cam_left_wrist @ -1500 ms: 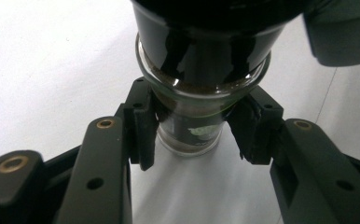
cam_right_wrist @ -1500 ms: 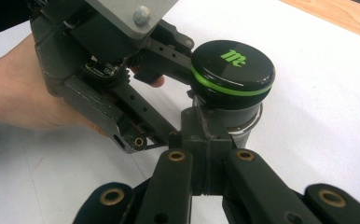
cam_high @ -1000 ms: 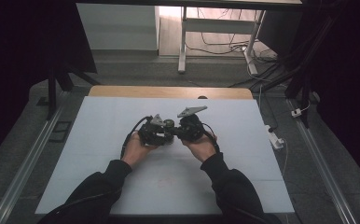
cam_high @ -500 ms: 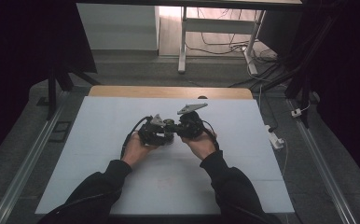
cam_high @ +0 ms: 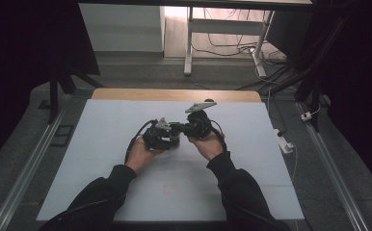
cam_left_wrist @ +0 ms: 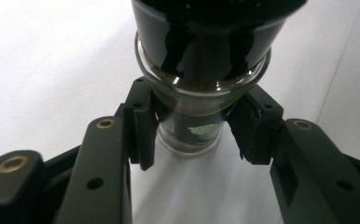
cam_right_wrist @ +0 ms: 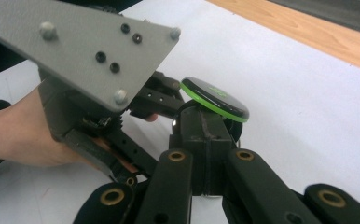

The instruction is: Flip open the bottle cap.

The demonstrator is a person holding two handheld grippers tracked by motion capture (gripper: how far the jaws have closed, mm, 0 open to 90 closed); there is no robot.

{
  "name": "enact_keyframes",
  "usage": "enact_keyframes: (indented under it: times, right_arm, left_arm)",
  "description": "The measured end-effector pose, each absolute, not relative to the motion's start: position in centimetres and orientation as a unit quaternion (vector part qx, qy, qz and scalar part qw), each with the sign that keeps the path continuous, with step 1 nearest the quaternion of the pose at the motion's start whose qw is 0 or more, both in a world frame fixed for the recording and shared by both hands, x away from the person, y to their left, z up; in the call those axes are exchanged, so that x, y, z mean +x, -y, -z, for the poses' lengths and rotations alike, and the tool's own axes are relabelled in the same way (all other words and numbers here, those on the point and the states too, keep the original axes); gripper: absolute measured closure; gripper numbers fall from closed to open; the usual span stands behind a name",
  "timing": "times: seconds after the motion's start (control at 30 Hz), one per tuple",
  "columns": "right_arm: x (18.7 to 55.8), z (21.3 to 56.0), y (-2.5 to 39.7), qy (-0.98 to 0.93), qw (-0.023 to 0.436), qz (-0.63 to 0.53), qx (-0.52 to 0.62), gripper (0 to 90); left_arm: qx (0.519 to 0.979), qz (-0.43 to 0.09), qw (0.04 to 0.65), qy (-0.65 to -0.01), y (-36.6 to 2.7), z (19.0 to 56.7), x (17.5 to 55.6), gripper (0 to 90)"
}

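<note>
High view, scene: white-topped desk [cam_high: 102, 159] with a wooden strip along its far edge, both forearms in dark sleeves coming up from the bottom of the frame.
High view, left gripper [cam_high: 167, 136]: just left of frame centre, held low over the desk in the person's left hand [cam_high: 140, 153], a grey plate on top.
High view, right gripper [cam_high: 188, 129]: just right of centre, in the right hand [cam_high: 208, 144], its grey three-cornered plate tilted up; its nose meets the left gripper's nose mid-frame.
High view, jar: too small and hidden between the two tools to make out here.
Left gripper view, small clear glass jar with dark contents [cam_left_wrist: 201, 100]: dead centre, upper half of the frame, over the white desk.
Left gripper view, fingers [cam_left_wrist: 143, 126]: black pads pinching the jar's narrow lower body from both sides, below the bulging glass rim.
Left gripper view, label: a pale green mark on the glass, too blurred to read.
Right gripper view, black round lid with a bright green rim [cam_right_wrist: 214, 99]: centre of the frame, tilted, on top of the jar.
Right gripper view, fingers: drawn in close around something dark under the lid; whether they actually clamp it, I cannot tell.
Right gripper view, other tool: the left gripper's grey plate fills the upper left, the hand at the left edge.
</note>
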State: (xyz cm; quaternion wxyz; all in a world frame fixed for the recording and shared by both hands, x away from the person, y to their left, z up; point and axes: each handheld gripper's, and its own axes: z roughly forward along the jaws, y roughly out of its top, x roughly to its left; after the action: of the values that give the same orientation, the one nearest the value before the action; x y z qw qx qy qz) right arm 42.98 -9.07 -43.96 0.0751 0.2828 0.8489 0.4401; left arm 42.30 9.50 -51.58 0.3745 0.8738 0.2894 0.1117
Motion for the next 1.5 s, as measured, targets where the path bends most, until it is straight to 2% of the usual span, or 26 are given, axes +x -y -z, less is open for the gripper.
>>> enact_keyframes:
  times: [0.77, 1.23, 1.47, 1.5]
  right_arm:
    - [44.8, 44.1, 8.8, -0.840, 0.078, -0.448, 0.296, 90.0]
    - [44.2, 43.6, 9.0, -0.836, 0.084, -0.452, 0.298, 90.0]
    - [43.2, 43.3, 9.4, -0.842, 0.096, -0.445, 0.290, 78.1]
    - [43.0, 43.3, 9.5, -0.843, 0.096, -0.442, 0.290, 74.3]
  left_arm:
    - [0.874, -0.114, 0.377, -0.286, -9.5, 51.7, 42.3, 53.4]
    - [0.875, -0.115, 0.373, -0.288, -9.4, 51.6, 42.3, 52.2]
    - [0.873, -0.107, 0.372, -0.296, -9.5, 51.4, 42.0, 41.8]
    - [0.873, -0.105, 0.373, -0.298, -9.6, 51.3, 41.9, 37.8]
